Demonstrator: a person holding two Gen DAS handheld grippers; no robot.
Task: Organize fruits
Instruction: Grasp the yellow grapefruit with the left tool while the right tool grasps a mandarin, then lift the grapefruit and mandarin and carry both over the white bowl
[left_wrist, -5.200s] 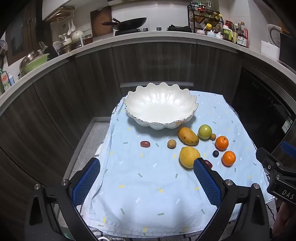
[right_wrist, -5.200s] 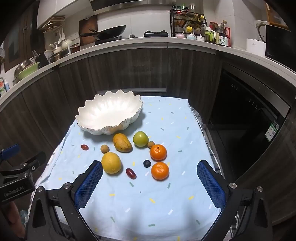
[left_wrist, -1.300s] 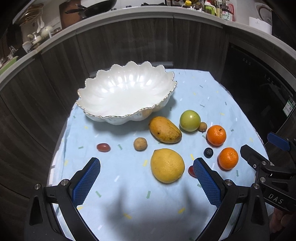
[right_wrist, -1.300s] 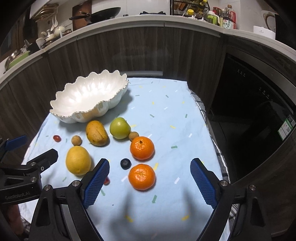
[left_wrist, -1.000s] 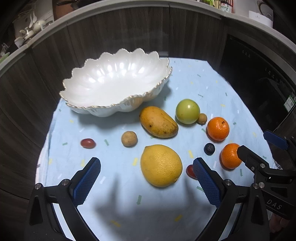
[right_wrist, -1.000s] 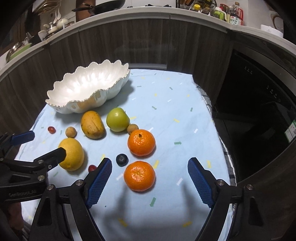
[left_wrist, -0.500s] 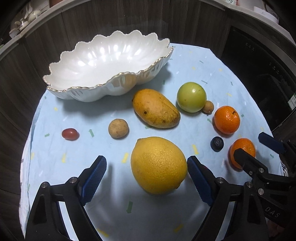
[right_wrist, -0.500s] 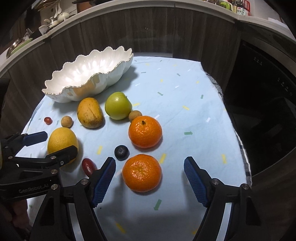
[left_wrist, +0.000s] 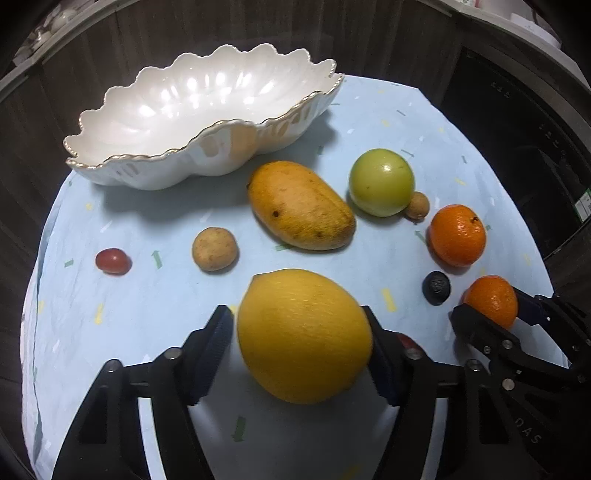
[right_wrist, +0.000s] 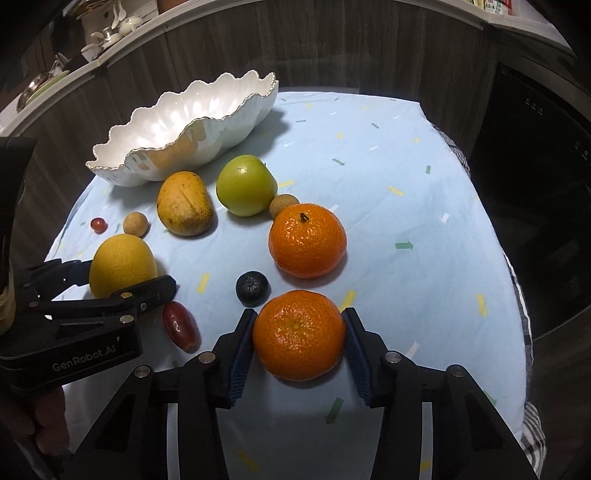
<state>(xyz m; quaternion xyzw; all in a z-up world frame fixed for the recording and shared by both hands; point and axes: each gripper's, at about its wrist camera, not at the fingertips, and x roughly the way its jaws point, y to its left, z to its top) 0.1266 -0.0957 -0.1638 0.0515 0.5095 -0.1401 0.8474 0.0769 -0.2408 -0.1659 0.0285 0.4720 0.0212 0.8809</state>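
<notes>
Both tongs angled down; left tongs, right tongs closing.

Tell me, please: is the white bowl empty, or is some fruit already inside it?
Empty. The white bowl shows only its glossy inner surface in both views; the lemon, mango and other fruits lie on the cloth outside it.

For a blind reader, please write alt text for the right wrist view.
The right gripper has just been closing around a round orange mandarin on a pale blue patterned cloth. To its left, the left gripper brackets a large yellow lemon; an empty white scalloped bowl stands behind.
</notes>
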